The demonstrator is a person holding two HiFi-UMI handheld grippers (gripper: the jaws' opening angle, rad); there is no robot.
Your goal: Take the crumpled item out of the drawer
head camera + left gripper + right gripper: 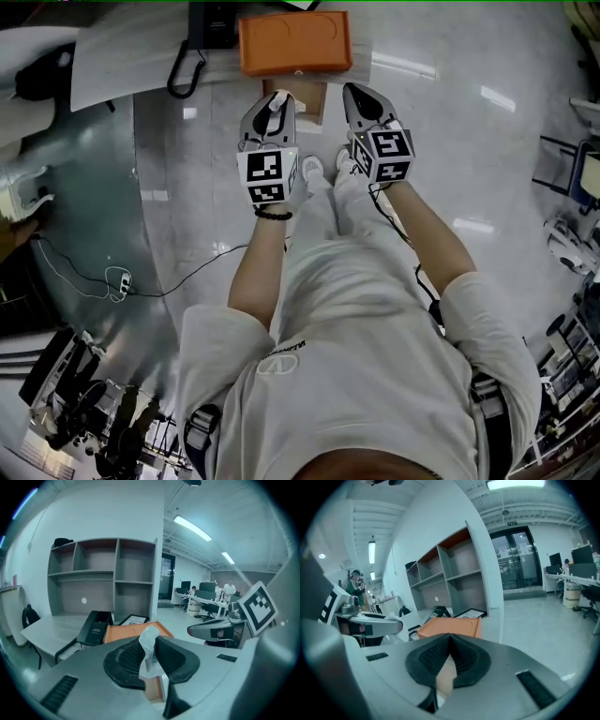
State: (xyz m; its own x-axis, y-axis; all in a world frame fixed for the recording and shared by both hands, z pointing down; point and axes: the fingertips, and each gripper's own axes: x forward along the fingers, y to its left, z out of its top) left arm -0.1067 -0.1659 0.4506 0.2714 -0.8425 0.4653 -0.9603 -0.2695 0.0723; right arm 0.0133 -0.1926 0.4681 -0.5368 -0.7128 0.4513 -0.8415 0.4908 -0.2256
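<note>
A crumpled white paper (149, 645) sticks up between the pads of my left gripper (152, 641), which is shut on it. In the head view that left gripper (269, 116) hovers just in front of the small orange cabinet (295, 42), the paper (279, 97) showing white at its tip. The open brown drawer (309, 98) lies between the two grippers, below the left jaws (153, 690). My right gripper (364, 101) is beside it at the same height, its jaws shut on nothing (449, 641). The orange cabinet top (450, 627) lies straight ahead of it.
A black desk phone (211, 23) sits on the grey desk (122, 56) left of the cabinet, its cord hanging over the edge. Grey open shelves (103, 573) stand behind. A framed picture (136, 619) leans by the cabinet. Cables (117, 281) trail across the floor at left.
</note>
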